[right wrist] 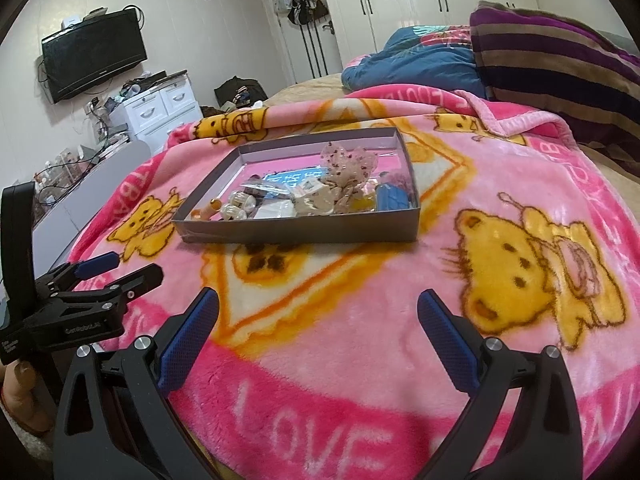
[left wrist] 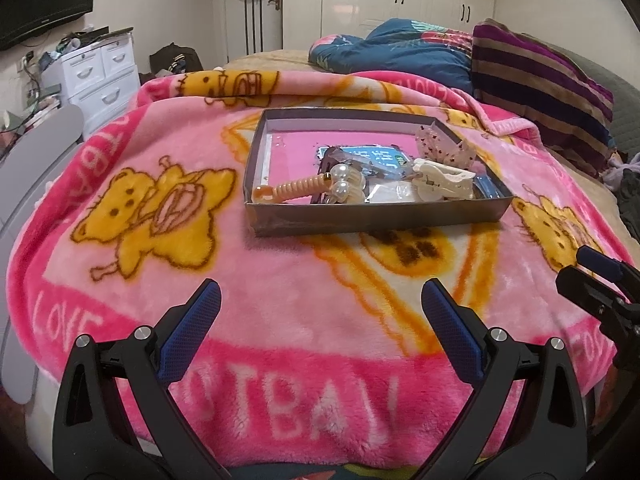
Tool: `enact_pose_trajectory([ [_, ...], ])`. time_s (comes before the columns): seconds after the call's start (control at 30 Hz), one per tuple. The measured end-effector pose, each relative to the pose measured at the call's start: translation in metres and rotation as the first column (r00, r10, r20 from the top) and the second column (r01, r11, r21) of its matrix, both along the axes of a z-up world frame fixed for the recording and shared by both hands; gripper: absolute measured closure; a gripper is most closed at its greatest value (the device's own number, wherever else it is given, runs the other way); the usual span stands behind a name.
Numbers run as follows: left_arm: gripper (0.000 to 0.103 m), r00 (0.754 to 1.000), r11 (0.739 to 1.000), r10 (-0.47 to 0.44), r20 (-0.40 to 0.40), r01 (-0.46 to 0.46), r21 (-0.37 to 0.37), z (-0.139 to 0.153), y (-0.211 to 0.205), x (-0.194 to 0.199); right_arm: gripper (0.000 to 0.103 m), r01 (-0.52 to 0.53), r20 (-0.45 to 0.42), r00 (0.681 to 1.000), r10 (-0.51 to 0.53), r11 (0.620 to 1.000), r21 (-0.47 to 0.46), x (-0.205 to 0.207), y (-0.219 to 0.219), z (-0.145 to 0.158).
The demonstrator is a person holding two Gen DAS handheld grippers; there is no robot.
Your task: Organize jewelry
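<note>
A shallow grey cardboard box (left wrist: pixel 376 222) with a pink floor sits on a fluffy pink blanket printed with yellow bears (left wrist: pixel 132 208), at about twelve o'clock from both tools and well apart from them. In the left wrist view, the left gripper (left wrist: pixel 321 300) with its blue-padded black fingers is spread wide above the blanket, pinching nothing. The right gripper (right wrist: pixel 318 306) is likewise spread wide and empty, hovering over the pink fleece near the edge of the bed. The jewellery is heaped along the near wall of the box: a ribbed orange hair clip (left wrist: pixel 294 188) lies at the eight o'clock corner, a cluster of large white pearl beads (left wrist: pixel 346 184) just beside it toward three o'clock, then a cream claw clip (left wrist: pixel 442 180), and a sheer pink bow speckled with dark dots (left wrist: pixel 442 150) resting behind it against the right wall. In the right wrist view, a small quilted blue pouch (right wrist: pixel 393 199) shows at the box's four o'clock corner. A dark striped blanket (left wrist: pixel 540 88) is bunched at two o'clock.
</note>
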State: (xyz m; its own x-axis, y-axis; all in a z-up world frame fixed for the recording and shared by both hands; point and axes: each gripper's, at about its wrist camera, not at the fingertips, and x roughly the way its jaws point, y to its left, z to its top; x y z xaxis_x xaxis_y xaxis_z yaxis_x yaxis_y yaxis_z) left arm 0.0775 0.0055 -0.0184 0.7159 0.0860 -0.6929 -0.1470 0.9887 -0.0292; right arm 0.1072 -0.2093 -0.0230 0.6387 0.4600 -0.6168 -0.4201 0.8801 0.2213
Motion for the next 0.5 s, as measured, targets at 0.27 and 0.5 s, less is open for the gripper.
enact_pose_trajectory([
  [0.27,0.009,0.970,0.976,0.202,-0.132,-0.211,-0.058,-0.010,0.079,0.043,0.004,0.204,-0.011,0.979,-0.206,0.975,-0.094,0.070,-0.057,-0.007],
  [0.5,0.009,0.854,0.879,0.471,-0.222,-0.474,0.044,-0.035,0.217,0.114,0.004,0.513,-0.070,0.837,-0.542,0.824,-0.241,0.165,-0.159,-0.039],
])
